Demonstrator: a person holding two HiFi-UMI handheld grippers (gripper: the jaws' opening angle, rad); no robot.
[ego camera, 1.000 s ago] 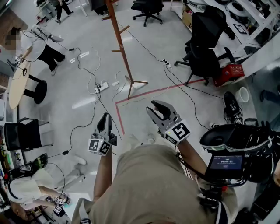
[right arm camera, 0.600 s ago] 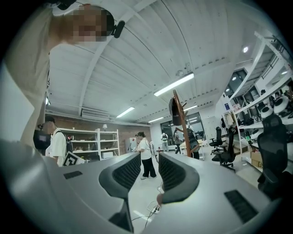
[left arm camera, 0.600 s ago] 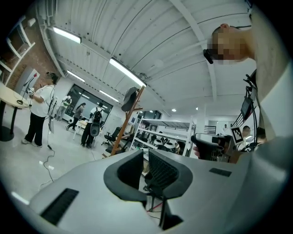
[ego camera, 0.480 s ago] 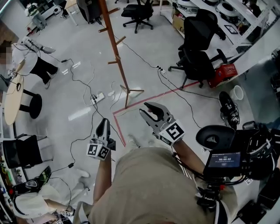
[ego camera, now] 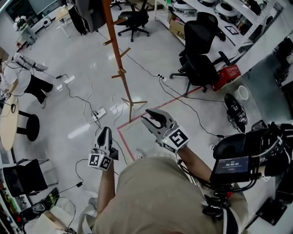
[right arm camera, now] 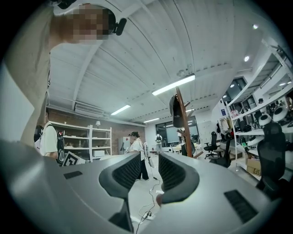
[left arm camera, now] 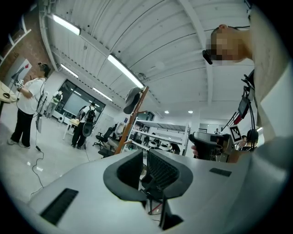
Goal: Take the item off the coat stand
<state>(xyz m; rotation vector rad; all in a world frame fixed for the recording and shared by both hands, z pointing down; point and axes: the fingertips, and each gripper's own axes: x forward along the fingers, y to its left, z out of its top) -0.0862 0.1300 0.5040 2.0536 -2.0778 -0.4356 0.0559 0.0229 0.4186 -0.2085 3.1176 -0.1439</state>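
The left claw [ego camera: 104, 133] is closed with nothing in it. The right claw [ego camera: 149, 116] stands open, with only floor and room showing between its pads. Both are held out level in the lower middle of the head view, well apart from the coat stand [ego camera: 120, 59], whose pole runs up through the upper middle of the frame. The dark item [ego camera: 89, 13] hangs from the top of the stand, at the upper edge just left of the pole. It is out of reach from here.

From where I stand, the floor looks like the first worry. Loose cables [ego camera: 87, 87] and a power strip [ego camera: 98, 112] lie left of the stand's foot, and another cable runs off to the right. A foot could catch one on the way in.

The second worry is the stand itself. It is tall on thin splayed feet, so a sideways tug on the item could rock or tip it. Lifting the item up off its peg would be safer. The lower pegs also jut out and might snag the item or a claw.

A red tape line [ego camera: 183, 93] marks the floor in front of the stand. Black office chairs [ego camera: 201, 59] and a red box [ego camera: 227, 76] sit to the right, clear of the path. Another person [ego camera: 28, 81] stands by a round table [ego camera: 6, 124] at the left edge.
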